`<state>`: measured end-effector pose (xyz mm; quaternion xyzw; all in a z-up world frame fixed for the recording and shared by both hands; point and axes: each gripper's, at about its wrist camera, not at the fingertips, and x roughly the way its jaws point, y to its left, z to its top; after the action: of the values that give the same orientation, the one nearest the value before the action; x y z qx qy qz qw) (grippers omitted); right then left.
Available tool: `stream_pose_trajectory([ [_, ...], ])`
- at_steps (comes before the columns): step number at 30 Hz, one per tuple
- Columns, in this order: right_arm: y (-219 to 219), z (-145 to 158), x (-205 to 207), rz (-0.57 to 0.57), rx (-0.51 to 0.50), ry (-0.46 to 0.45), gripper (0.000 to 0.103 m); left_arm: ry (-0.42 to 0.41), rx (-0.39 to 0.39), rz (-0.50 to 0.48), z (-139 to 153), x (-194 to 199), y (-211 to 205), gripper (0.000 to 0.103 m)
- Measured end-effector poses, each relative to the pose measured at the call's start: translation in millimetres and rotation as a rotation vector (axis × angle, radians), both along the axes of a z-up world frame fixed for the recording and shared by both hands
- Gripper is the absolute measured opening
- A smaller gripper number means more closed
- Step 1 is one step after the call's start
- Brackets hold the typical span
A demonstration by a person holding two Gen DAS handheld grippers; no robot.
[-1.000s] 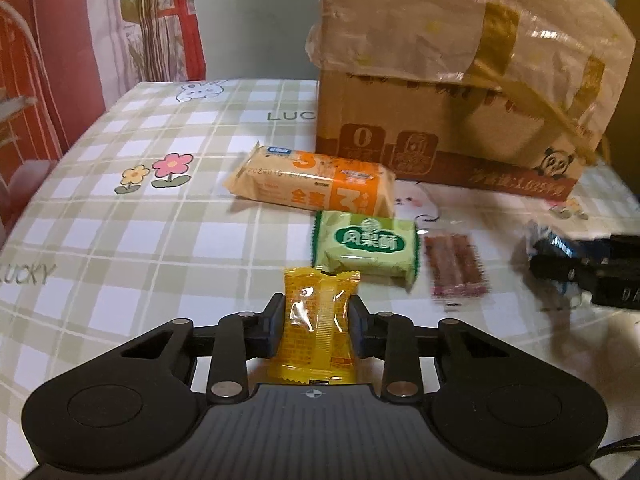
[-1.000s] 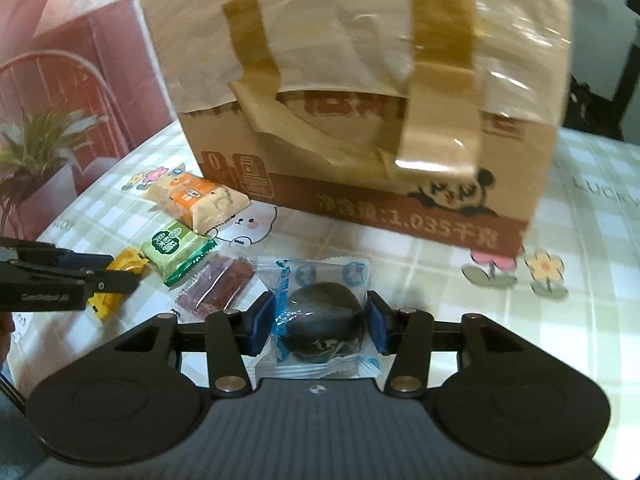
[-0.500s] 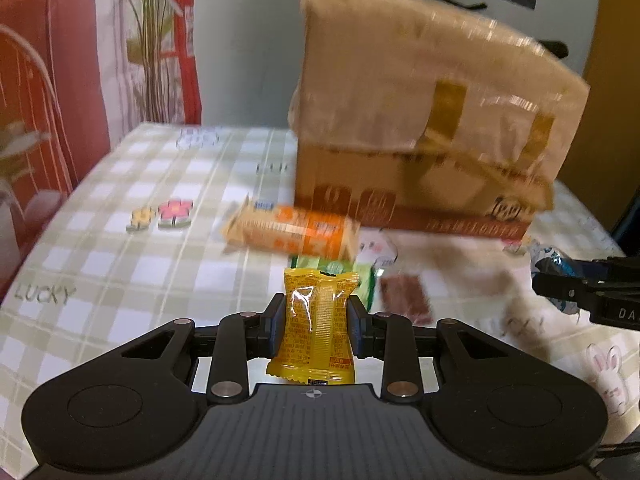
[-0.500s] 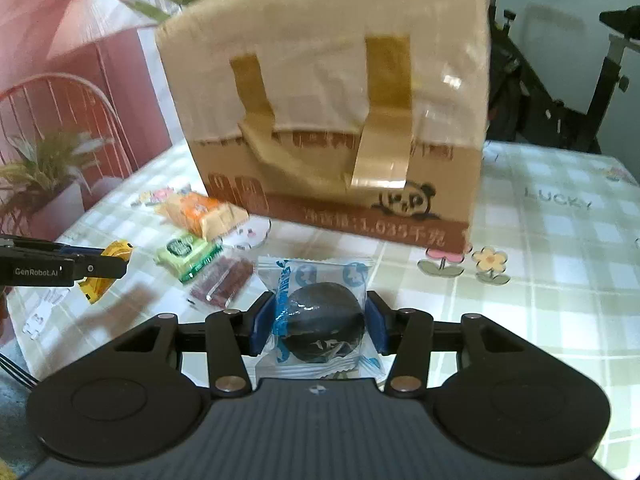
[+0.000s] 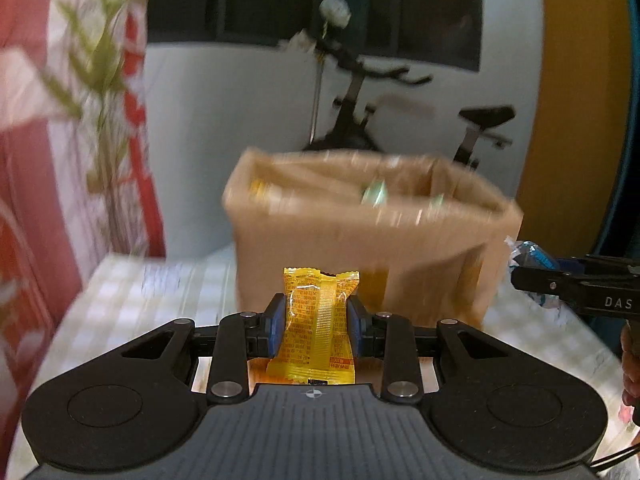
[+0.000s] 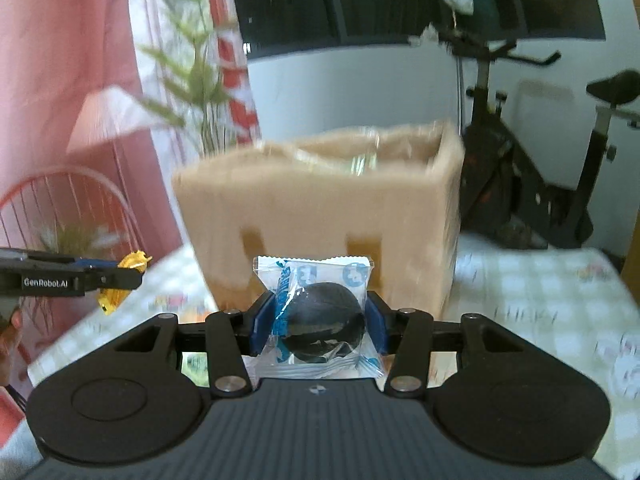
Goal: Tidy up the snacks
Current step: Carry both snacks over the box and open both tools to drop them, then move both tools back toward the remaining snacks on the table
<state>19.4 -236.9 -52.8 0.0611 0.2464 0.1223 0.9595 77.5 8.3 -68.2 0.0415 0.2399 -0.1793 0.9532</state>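
**Checked tablecloth drops low as both snacks are lifted**

Checked tablecloth (image 5: 132, 292) is seen lower than a second ago; the brown box (image 5: 360, 248) is now viewed from above its open rim, and the snacks left on the cloth are hidden. An exercise bike (image 6: 532, 168) is seen behind. The yellow packet (image 5: 318, 322) is clamped upright by the left gripper (image 5: 317, 322); the clear-wrapped dark snack (image 6: 320, 322) is pinched by the right gripper (image 6: 318, 324), both held before the box.

- We see an exercise bike (image 6: 520, 168) behind the table (image 6: 540, 292).
- We see a red curtain (image 5: 24, 200), a plant (image 6: 200, 92) and a dark window (image 5: 312, 4).
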Motion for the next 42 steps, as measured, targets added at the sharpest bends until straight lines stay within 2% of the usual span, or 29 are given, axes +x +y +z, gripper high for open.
stream_pose_trajectory([
  [5, -11, 37, 19, 0.002, 0.01, -0.082, 0.05, -0.087, 0.007, -0.047, 30, 26, -25, 0.034],
  [8, -17, 57, 37, 0.015, -0.005, -0.131, 0.05, -0.103, 0.002, -0.073, 43, 52, -41, 0.034],
  [11, -19, 69, 64, 0.021, -0.059, -0.159, 0.05, -0.051, -0.025, -0.088, 45, 90, -60, 0.034],
  [19, -27, 56, 147, -0.007, -0.141, -0.076, 0.05, 0.046, 0.015, -0.061, 19, 166, -100, 0.034],
  [23, -28, 46, 175, -0.016, -0.16, -0.028, 0.05, 0.091, -0.013, -0.039, 8, 186, -104, 0.034],
  [26, -27, 39, 189, -0.017, -0.182, 0.004, 0.051, 0.103, -0.017, -0.033, 6, 192, -105, 0.038],
  [27, -26, 38, 193, -0.02, -0.19, 0.015, 0.052, 0.105, -0.01, -0.025, 5, 194, -106, 0.041],
  [28, -26, 37, 196, -0.026, -0.195, 0.023, 0.053, 0.101, -0.005, -0.02, 6, 192, -103, 0.05],
  [29, -25, 36, 198, -0.032, -0.193, 0.025, 0.058, 0.091, -0.003, -0.015, 7, 188, -102, 0.054],
  [31, -26, 39, 197, -0.04, -0.171, 0.005, 0.066, 0.075, 0.004, -0.017, 9, 184, -99, 0.055],
  [38, -17, 54, 173, -0.024, -0.184, -0.051, 0.066, 0.028, 0.052, -0.04, 24, 152, -82, 0.055],
  [42, -8, 63, 150, -0.006, -0.138, -0.082, 0.066, 0.002, 0.064, -0.051, 37, 122, -59, 0.055],
])
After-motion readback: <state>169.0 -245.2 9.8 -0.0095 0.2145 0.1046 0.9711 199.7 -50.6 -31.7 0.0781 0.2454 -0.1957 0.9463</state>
